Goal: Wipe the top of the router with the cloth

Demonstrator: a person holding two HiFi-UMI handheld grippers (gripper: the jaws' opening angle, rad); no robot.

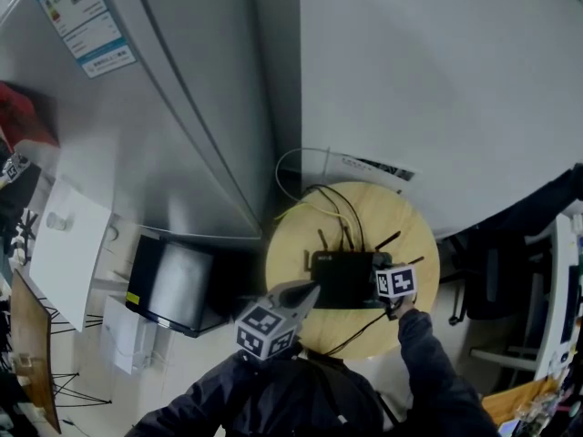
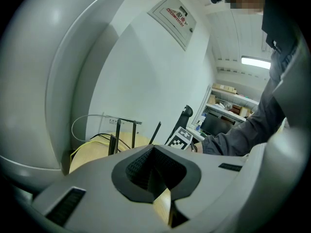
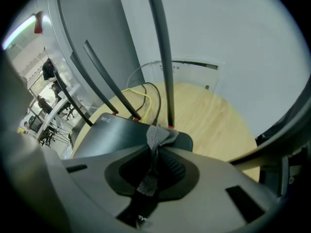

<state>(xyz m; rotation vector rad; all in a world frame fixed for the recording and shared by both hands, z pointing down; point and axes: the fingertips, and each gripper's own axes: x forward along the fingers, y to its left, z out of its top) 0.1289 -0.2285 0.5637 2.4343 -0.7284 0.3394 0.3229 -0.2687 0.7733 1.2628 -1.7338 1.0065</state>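
Router [image 1: 344, 279] sat mid-bench [image 1: 290, 244] on the round wooden top, with antennas [image 3: 160, 52] up along its back edge and cables [image 1: 321, 209] running off behind.

Right gripper [image 3: 156, 148] had its fingers pinching the cloth [image 3: 158, 136]. Only a small grey tuft poked past the tips, at the router's back corner beside an antenna base. It looked to be on the top, but I couldn't confirm any pressure.

Left gripper [image 1: 308, 291] was at the router's left end, fingers pressed together with nothing between them. Couldn't tell whether it touched the router, and it didn't look like it was bracing it.

My read: the wipe was barely started and most of the top was not yet covered.

Risks from here:
- Little cloth was exposed, so a flat stroke could drag bare fingertips over the top.
- The antennas were close to the right gripper, so a sweep along the back edge could knock or fold one.
- The router looked light and unheld, so a sideways push could slide it or tug the cables.
- The cloth was held by a thin bunch, so friction could pull it free mid-stroke.
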